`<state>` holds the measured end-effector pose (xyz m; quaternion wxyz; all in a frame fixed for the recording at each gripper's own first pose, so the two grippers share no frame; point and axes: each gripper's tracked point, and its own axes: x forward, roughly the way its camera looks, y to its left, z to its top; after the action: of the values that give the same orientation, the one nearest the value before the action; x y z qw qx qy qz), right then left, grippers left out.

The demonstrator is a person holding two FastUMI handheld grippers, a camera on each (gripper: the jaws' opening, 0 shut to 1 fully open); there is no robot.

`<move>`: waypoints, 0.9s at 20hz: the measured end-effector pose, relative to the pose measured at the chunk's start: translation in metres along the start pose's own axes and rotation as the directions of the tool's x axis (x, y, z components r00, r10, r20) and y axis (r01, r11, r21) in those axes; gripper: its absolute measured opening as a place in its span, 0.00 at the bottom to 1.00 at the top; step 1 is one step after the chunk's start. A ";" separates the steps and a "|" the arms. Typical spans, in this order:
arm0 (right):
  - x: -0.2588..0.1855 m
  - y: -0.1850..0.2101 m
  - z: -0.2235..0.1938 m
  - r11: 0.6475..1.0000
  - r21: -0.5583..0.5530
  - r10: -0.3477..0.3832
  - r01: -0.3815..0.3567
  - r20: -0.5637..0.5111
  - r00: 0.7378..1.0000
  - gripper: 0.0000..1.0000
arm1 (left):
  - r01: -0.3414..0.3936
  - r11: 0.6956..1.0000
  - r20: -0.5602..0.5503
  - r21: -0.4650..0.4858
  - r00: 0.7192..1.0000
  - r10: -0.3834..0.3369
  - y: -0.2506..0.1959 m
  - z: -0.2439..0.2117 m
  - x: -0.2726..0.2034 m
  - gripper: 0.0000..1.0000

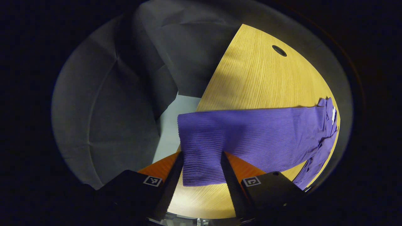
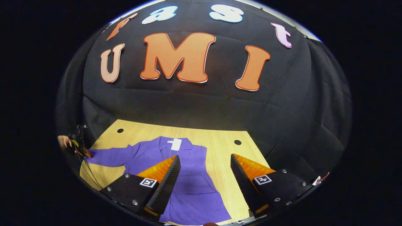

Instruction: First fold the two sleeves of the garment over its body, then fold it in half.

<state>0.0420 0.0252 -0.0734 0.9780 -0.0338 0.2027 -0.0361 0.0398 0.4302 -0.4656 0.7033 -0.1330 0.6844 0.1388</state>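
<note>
- We judge the first step is in hand: the left sleeve [image 1: 251,131] of the purple garment [image 2: 188,175] lies stretched out sideways from the body, ready to be carried over.
- The garment lies flat on the wooden table [image 1: 257,75], collar toward the booth's wall.
- Our left gripper [image 1: 201,169] has its fingers either side of the sleeve's cuff end; they look close against the cloth, though we cannot tell whether they truly pinch it.
- Our right gripper [image 2: 204,175] hovers spread wide above the body's hem side, holding nothing (the right sleeve seems already folded in).
- Next calls for a firm pinch, then a lift across the chest.
</note>
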 end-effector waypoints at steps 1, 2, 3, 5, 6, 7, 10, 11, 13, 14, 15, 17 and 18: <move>0.000 -0.001 -0.002 1.000 -0.002 0.008 -0.008 0.004 1.000 0.96 | 0.003 1.000 0.002 0.010 1.000 -0.003 -0.005 0.001 0.000 0.67; 0.001 -0.004 -0.003 1.000 -0.003 0.011 -0.010 0.008 1.000 0.96 | 0.010 1.000 0.004 0.022 1.000 -0.010 -0.008 0.001 0.001 0.54; 0.004 -0.012 -0.004 1.000 0.000 0.014 -0.014 0.008 1.000 0.96 | 0.025 1.000 0.003 0.016 1.000 -0.025 -0.013 0.001 0.002 0.39; 0.007 -0.021 -0.007 1.000 0.013 0.018 -0.018 0.001 1.000 0.96 | 0.021 1.000 -0.008 -0.004 1.000 -0.021 -0.023 -0.001 -0.004 0.10; 0.007 -0.027 -0.008 1.000 0.018 0.020 -0.020 0.001 1.000 0.96 | 0.031 0.999 0.007 -0.009 0.999 -0.031 -0.029 0.002 -0.010 0.09; 0.008 -0.034 -0.008 1.000 0.021 0.015 -0.015 0.005 1.000 0.96 | 0.035 0.999 0.019 -0.006 0.999 -0.035 -0.036 0.004 -0.017 0.08; 0.008 -0.055 -0.008 0.999 0.043 0.010 -0.011 0.014 1.000 0.96 | 0.050 0.998 0.079 0.037 0.996 -0.053 -0.053 0.005 -0.054 0.08; 0.009 -0.061 -0.008 0.998 0.057 0.011 -0.012 0.019 1.000 0.96 | 0.061 0.997 0.100 0.053 0.993 -0.066 -0.065 0.006 -0.069 0.08; 0.011 -0.072 -0.008 0.997 0.079 0.016 -0.018 0.028 0.999 0.96 | 0.085 0.992 0.132 0.088 0.987 -0.096 -0.085 0.006 -0.099 0.08; 0.012 -0.079 -0.008 0.996 0.084 0.016 -0.019 0.033 0.999 0.95 | 0.094 0.989 0.150 0.111 0.982 -0.110 -0.096 0.006 -0.116 0.08; 0.013 -0.084 -0.008 0.996 0.087 0.018 -0.021 0.039 0.999 0.95 | 0.097 0.986 0.168 0.138 0.979 -0.120 -0.110 0.006 -0.127 0.08; 0.013 -0.091 -0.005 0.994 0.102 0.037 -0.042 0.056 0.998 0.96 | 0.110 0.976 0.195 0.188 0.970 -0.147 -0.142 0.004 -0.152 0.08; 0.012 -0.093 -0.004 0.992 0.115 0.046 -0.053 0.063 0.997 0.96 | 0.121 0.970 0.204 0.209 0.965 -0.165 -0.159 0.005 -0.165 0.08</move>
<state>0.0463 -0.0688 -0.0741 0.9846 0.0271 0.1715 -0.0224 0.1001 0.2822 -0.3015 0.7924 -0.0965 0.6014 0.0336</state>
